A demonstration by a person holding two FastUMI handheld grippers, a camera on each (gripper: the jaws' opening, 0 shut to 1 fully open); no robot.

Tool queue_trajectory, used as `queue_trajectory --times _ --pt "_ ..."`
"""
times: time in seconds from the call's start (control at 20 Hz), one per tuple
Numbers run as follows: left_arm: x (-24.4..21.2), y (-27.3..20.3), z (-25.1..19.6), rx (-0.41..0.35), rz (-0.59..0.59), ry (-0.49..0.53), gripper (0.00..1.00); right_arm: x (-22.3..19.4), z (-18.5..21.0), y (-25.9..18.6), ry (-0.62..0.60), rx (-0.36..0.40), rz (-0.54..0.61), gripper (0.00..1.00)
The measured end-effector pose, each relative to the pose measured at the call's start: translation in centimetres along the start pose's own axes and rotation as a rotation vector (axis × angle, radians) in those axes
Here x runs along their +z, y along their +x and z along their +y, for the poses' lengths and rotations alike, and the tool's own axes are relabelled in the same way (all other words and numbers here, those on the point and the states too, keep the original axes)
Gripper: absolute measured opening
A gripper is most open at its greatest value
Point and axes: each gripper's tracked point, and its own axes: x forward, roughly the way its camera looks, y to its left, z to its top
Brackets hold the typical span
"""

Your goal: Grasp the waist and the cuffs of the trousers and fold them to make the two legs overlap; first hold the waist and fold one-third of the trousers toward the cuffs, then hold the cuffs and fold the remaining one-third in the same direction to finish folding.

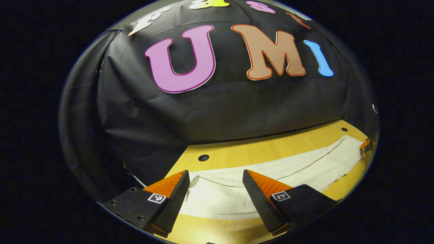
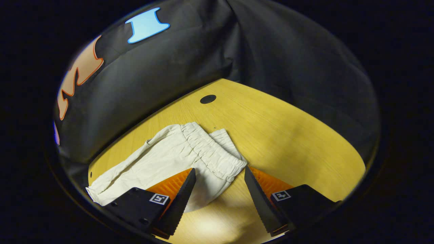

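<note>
Left gripper [image 1: 216, 189] hovers low over the tabletop [image 1: 257, 147] with its fingers spread wide and nothing between them but cloth lying below; no contact with the fabric that I can confirm. Directly ahead of it and under its fingertips lie the trousers [image 1: 271, 173], cuff end nearest, the legs running away to its front right. Far off at that end a small part of the other gripper shows beside the waist.

Right gripper [image 2: 219, 189] is likewise spread open, poised just short of the elasticated waist [image 2: 210, 150], which sits dead ahead between its fingertips; the near corner of the waistband reaches into the gap. The legs trail off to its front left.

Judgement: one gripper stationed at each end suits the first step, pinching waist and cuffs to lay one leg over the other. Neither has closed yet, so the task looks barely begun.

Trousers: pale cream, thin woven cloth, lying flat and stretched lengthwise, light creasing along the legs. Waistband is gathered, ribbed, thicker than the rest, so likely the easier hold
</note>
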Motion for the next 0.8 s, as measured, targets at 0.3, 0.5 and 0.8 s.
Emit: queue_trajectory --times 0.3,0.5,0.8 --pt "0.3 -2.1 -0.6 0.045 0.005 -0.011 0.96 0.2 -0.7 1.5 0.066 0.025 0.044 0.29" --pt "-0.1 -2.8 -0.5 0.057 0.008 -0.036 0.96 1.3 -0.9 0.6 0.001 0.014 0.002 0.22" --pt "-1.0 -2.1 0.9 0.063 0.019 -0.09 0.96 4.1 0.0 -1.7 -0.102 0.027 -0.112 0.16"
